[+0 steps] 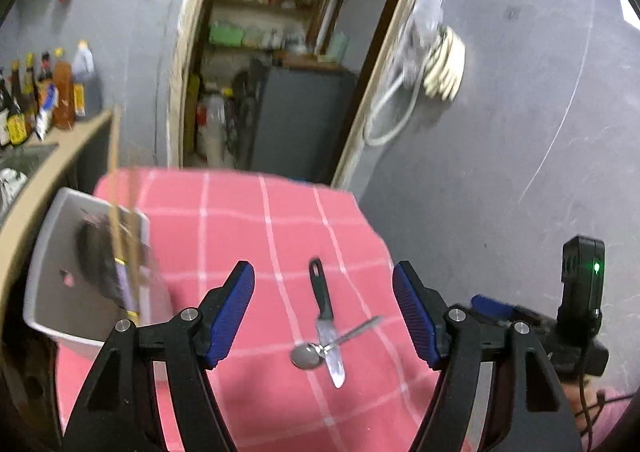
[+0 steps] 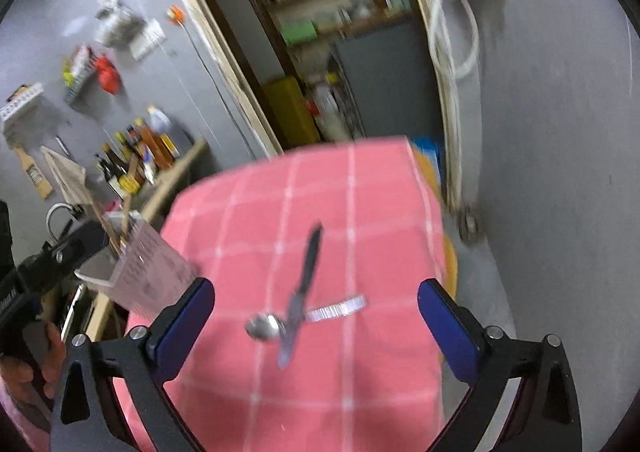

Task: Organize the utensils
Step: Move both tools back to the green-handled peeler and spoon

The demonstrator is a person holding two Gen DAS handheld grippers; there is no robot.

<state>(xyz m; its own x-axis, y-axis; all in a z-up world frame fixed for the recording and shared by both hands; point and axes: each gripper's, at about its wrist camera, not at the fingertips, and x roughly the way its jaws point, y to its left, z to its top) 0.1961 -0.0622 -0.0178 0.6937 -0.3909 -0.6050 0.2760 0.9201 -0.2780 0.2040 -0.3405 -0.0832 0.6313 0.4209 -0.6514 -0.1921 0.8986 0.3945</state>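
Both tools — left tool (image 1: 323, 312) and right tool (image 2: 316, 326) — gape empty above the knife (image 1: 326, 318) crossing the spoon (image 1: 320, 350) just ahead; I'd lift the upper piece first — by its handle.

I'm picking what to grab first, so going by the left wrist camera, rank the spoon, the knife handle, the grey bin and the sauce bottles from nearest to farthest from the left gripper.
From the open left gripper:
1. Spoon, between the fingers, its bowl low on the pink cloth.
2. Knife handle, just beyond, pointing away.
3. Grey bin, off to the left at the cloth's edge.
4. Sauce bottles, far left on the counter.
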